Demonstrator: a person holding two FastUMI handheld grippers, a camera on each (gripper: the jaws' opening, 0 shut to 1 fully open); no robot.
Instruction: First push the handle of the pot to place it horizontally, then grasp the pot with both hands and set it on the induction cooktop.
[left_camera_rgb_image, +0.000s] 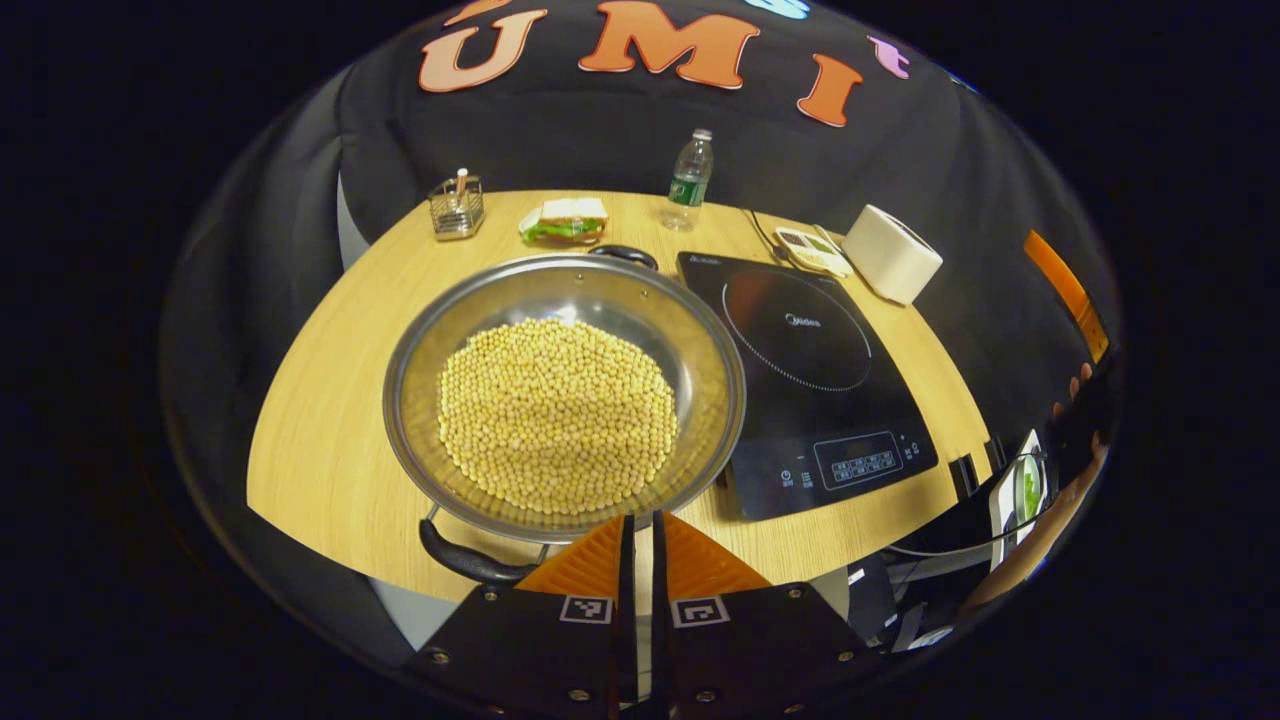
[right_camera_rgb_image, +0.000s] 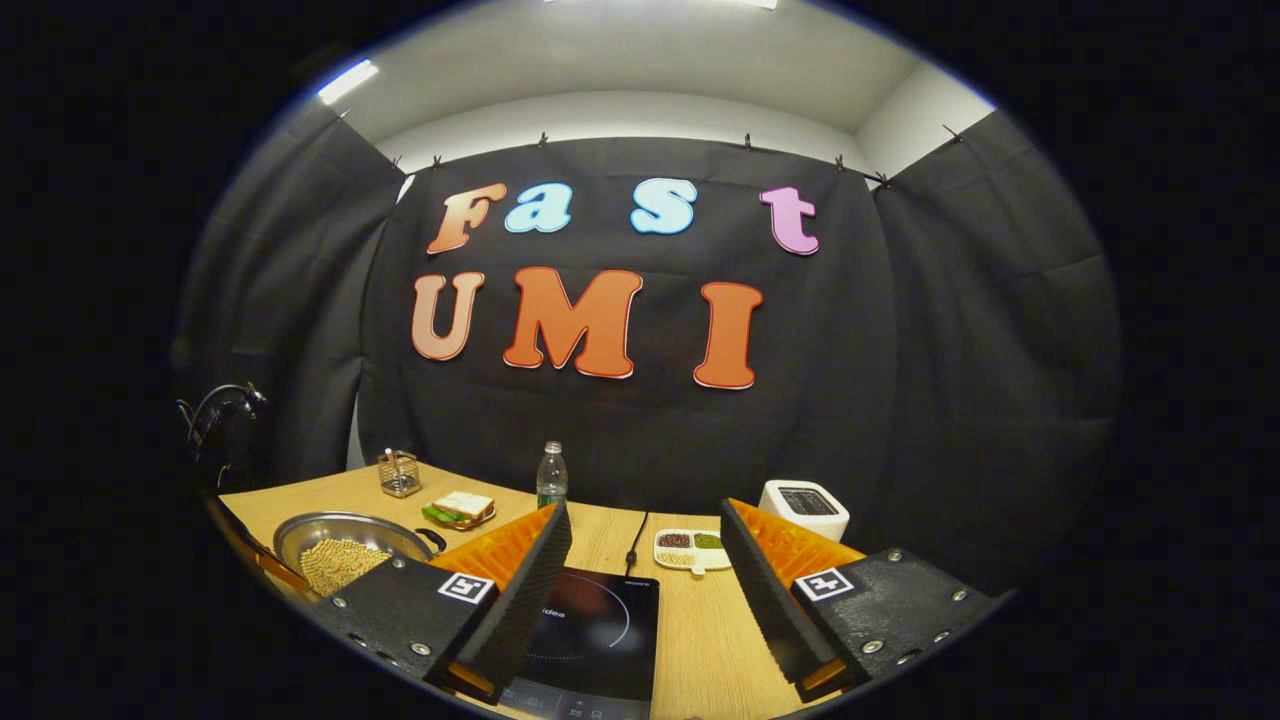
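Observation:
A steel pot holding soybeans sits in the middle of the wooden table. One black handle points toward me at the near left, and the other handle is on the far side. My left gripper is shut and empty, its tips right at the pot's near rim, just right of the near handle. The black induction cooktop lies directly right of the pot. In the right gripper view, my right gripper is open above the cooktop, with the pot off to its left.
Along the table's back edge stand a wire holder, a sandwich on a plate, a water bottle, a divided dish of grains and a white box-shaped appliance. A cable runs behind the cooktop. A hand is at the right edge.

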